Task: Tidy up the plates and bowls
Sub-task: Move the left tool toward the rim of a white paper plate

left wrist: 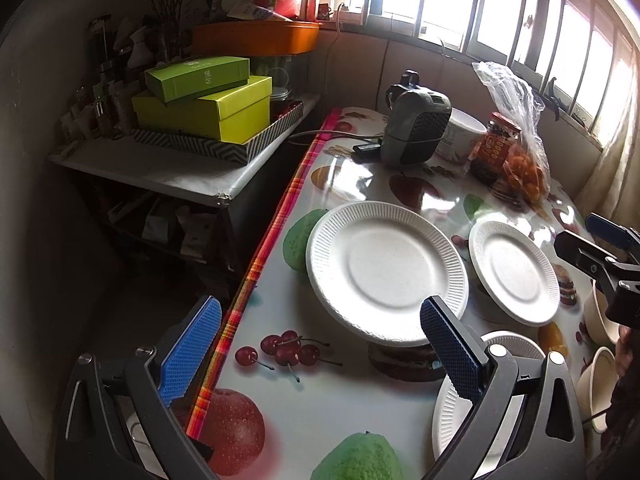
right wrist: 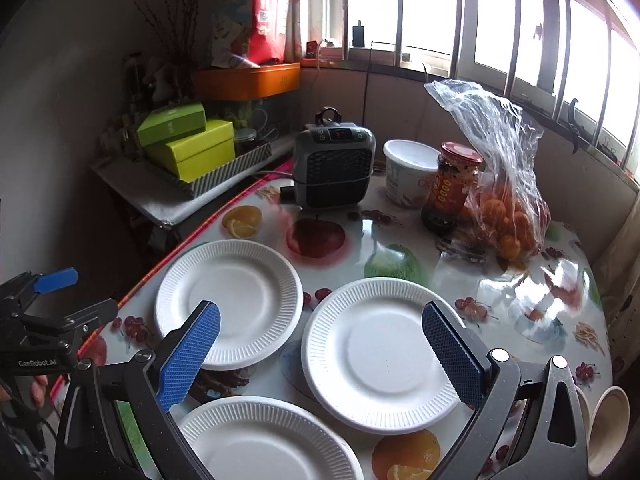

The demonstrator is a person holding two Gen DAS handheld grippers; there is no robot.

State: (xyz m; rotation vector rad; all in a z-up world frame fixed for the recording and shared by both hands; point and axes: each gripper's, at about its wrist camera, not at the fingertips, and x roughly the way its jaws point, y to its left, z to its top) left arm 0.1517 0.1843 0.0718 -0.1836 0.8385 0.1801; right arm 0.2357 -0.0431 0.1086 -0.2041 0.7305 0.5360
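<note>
Left gripper (left wrist: 320,344) open, right gripper (right wrist: 320,354) open, above plates (right wrist: 380,356)

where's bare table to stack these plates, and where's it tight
Free: the table right of the middle plate, in front of the bag of oranges. Also the near-left corner by the plaid edge, around the printed cherries. Crowded: the back row of heater, white tub and jar.

Three white ribbed paper plates (right wrist: 228,302) (right wrist: 384,354) (right wrist: 268,440) lie upright, close together. Beige bowls (right wrist: 608,428) lie tipped beside them at the right.
</note>
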